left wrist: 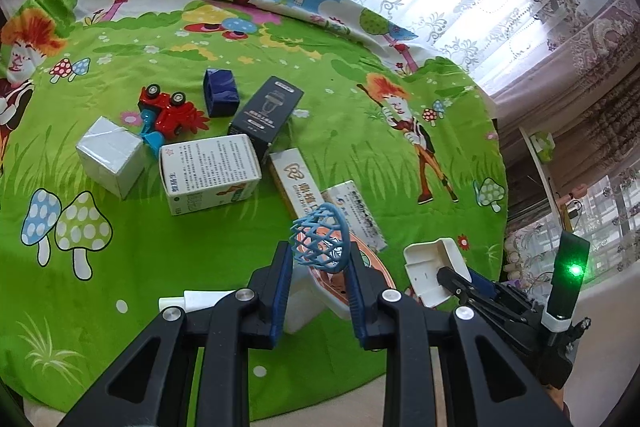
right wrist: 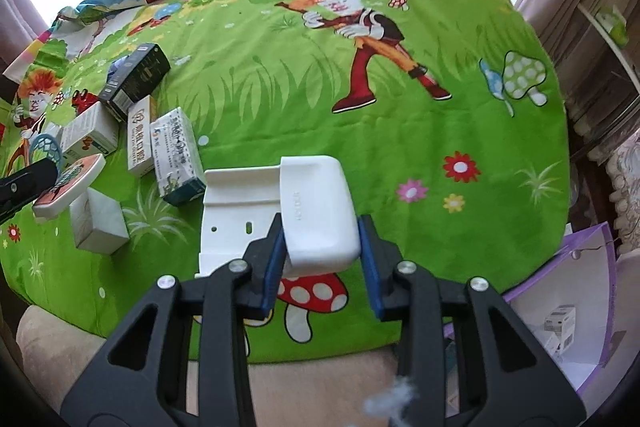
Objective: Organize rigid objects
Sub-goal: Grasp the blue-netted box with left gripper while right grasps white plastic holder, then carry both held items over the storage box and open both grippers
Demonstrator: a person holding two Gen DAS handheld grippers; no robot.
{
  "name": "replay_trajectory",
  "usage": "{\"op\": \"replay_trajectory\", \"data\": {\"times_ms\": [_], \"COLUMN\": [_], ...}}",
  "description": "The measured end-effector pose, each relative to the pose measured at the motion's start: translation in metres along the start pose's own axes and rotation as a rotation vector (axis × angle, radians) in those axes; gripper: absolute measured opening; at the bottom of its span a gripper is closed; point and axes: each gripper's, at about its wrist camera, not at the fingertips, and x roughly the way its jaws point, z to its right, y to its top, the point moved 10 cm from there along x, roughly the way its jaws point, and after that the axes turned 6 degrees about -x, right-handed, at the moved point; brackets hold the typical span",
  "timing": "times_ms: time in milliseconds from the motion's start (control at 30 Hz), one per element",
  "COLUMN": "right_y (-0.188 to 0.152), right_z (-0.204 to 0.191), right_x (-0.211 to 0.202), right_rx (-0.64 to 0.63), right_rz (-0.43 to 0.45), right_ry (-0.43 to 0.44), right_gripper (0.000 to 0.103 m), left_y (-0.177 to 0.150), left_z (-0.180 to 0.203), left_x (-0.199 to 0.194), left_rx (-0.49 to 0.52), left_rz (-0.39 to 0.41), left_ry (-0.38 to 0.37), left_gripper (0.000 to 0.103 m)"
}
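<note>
White plastic is what your right tongs [right wrist: 320,247] are clamped on: the rounded end of a white plastic holder [right wrist: 316,211], pads pressing on both its sides, with its flat backplate sticking out to one side past the pads. That's an off-centre hold, so I'd guess the heavy side could swing or twist out if you move it quick. Your left tongs [left wrist: 320,259] are closed narrow on a blue mesh ball [left wrist: 320,241], pinched between the blue pads. It looks springy and open-weave, so it might squirt out or deform if you bump anything. Taking the white plastic holder as the landmark: the flat picture box [right wrist: 70,187] and the small white box [right wrist: 98,223] sit just beside it, toward the left tongs, and the long medicine cartons [right wrist: 176,151] are right next to its backplate, so the overhanging plate could clip them as it turns. The black box [right wrist: 136,79] and the red toy car [left wrist: 168,111] are farther off behind those, well apart from it. Everything's on the green cartoon cloth [right wrist: 280,99], which is soft and wrinkly, so stuff you set down may tip. A purple bag [right wrist: 576,307] sits off the cloth's edge on the opposite side of the holder.
</note>
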Motion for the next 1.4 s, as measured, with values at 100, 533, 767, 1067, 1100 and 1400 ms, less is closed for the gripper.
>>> {"op": "replay_trajectory", "data": {"times_ms": [100, 533, 767, 1067, 1100, 1400], "right_y": [-0.002, -0.012, -0.026, -0.048, -0.051, -0.072], "right_z": [0.001, 0.030, 0.065, 0.115, 0.122, 0.175], "right_x": [-0.007, -0.046, -0.072, -0.091, -0.094, -0.115], "right_rx": [0.002, 0.053, 0.110, 0.184, 0.199, 0.291], "right_rz": [0.012, 0.063, 0.086, 0.098, 0.098, 0.108], "right_ry": [0.007, 0.012, -0.010, -0.060, -0.065, -0.132], "right_gripper": [0.039, 0.039, 0.039, 0.039, 0.039, 0.039], "left_y": [-0.002, -0.027, -0.050, -0.089, -0.095, -0.140], "left_z": [0.005, 0.057, 0.094, 0.153, 0.161, 0.217], "left_x": [-0.003, -0.011, -0.008, 0.003, 0.005, 0.020], "left_rx": [0.006, 0.105, 0.194, 0.338, 0.356, 0.497], "left_rz": [0.001, -0.028, -0.072, -0.152, -0.163, -0.237], "left_ry": [-0.004, -0.054, -0.072, -0.100, -0.105, -0.135], "left_gripper": [0.027, 0.027, 0.027, 0.027, 0.027, 0.027]}}
